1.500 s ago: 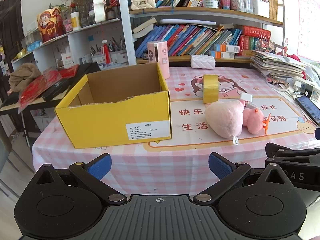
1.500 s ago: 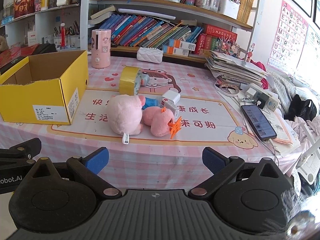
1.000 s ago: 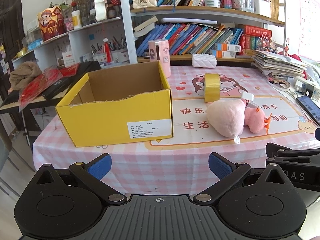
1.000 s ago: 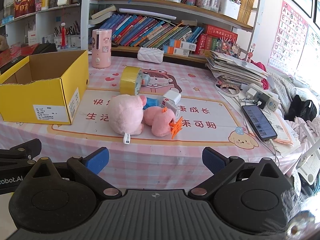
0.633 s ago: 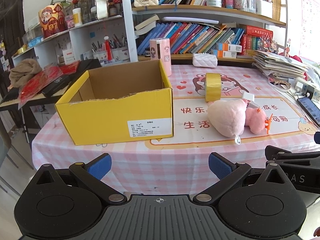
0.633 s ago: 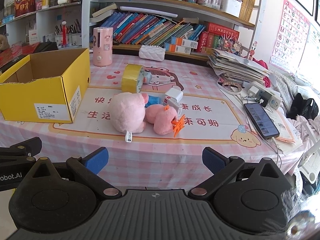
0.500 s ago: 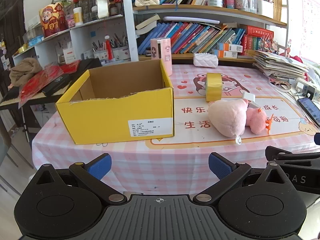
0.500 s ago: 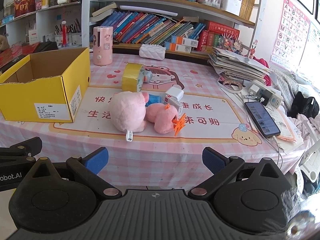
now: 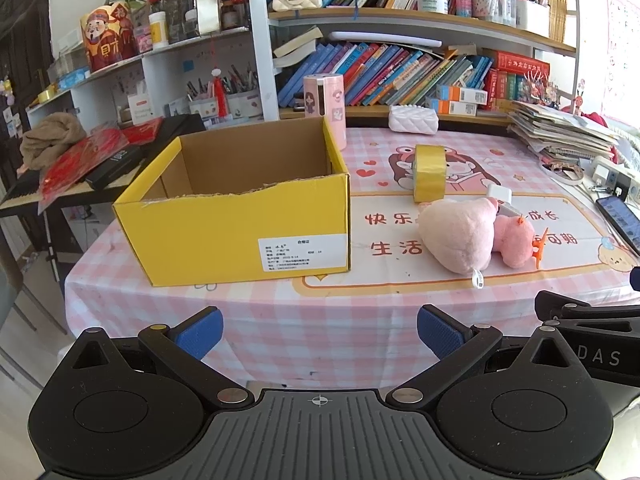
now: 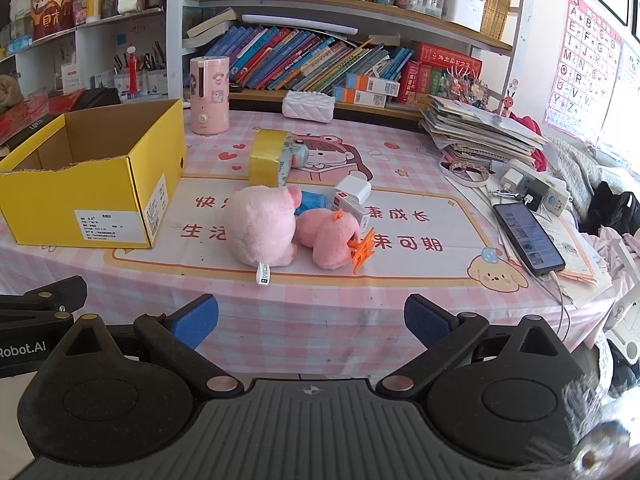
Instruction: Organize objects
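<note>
Left wrist view: left gripper (image 9: 318, 330) spread wide, holding nothing, short of table edge. Yellow box (image 9: 240, 216) open-topped, long axis left-right. Pink plush (image 9: 458, 234) lies right of box, long axis across table.

Right wrist view: right gripper (image 10: 310, 318) spread wide, holding nothing. Pink plush (image 10: 260, 228) on mat, snout toward shelves. Tape roll (image 10: 269, 157) on edge behind it.

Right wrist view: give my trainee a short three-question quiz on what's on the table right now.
1. True or false: the open yellow cardboard box holds a toy.
2. Which stands on edge behind the large pale pink plush pig? A) yellow tape roll B) dark smartphone C) pink cylindrical humidifier
3. Fill in: the right tool is ____, holding nothing.

Key: 1 false, no toy shows in the visible part; 2 A; 3 open.
</note>
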`<action>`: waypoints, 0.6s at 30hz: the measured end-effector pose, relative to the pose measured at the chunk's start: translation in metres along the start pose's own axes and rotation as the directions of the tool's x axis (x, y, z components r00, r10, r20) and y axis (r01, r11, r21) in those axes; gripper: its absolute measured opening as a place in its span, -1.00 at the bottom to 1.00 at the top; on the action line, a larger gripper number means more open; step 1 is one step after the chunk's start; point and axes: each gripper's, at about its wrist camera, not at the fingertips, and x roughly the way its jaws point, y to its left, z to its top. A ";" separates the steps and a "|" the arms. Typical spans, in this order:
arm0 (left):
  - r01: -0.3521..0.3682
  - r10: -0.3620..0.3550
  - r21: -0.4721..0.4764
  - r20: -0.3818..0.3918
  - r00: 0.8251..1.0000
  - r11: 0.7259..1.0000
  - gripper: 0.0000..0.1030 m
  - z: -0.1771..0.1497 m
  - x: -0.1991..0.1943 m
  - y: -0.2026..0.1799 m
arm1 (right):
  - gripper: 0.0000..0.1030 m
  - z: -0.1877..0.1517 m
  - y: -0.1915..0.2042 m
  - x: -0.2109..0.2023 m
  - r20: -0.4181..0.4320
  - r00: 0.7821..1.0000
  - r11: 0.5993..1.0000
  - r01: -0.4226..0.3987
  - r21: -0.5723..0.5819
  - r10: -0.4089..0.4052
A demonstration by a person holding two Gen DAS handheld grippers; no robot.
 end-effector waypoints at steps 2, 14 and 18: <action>0.000 0.000 0.000 0.000 1.000 1.000 1.00 0.000 0.000 0.000 | 0.96 0.000 0.000 0.000 0.000 1.000 1.000 -0.001 0.000 0.001; 0.006 -0.006 0.005 0.005 1.000 1.000 1.00 0.000 -0.003 -0.004 | 0.96 -0.001 -0.003 -0.002 0.001 1.000 1.000 0.000 0.003 0.000; 0.007 -0.007 0.008 0.009 1.000 1.000 1.00 0.000 -0.004 -0.005 | 0.96 0.000 -0.005 -0.002 0.002 1.000 1.000 0.000 0.003 0.000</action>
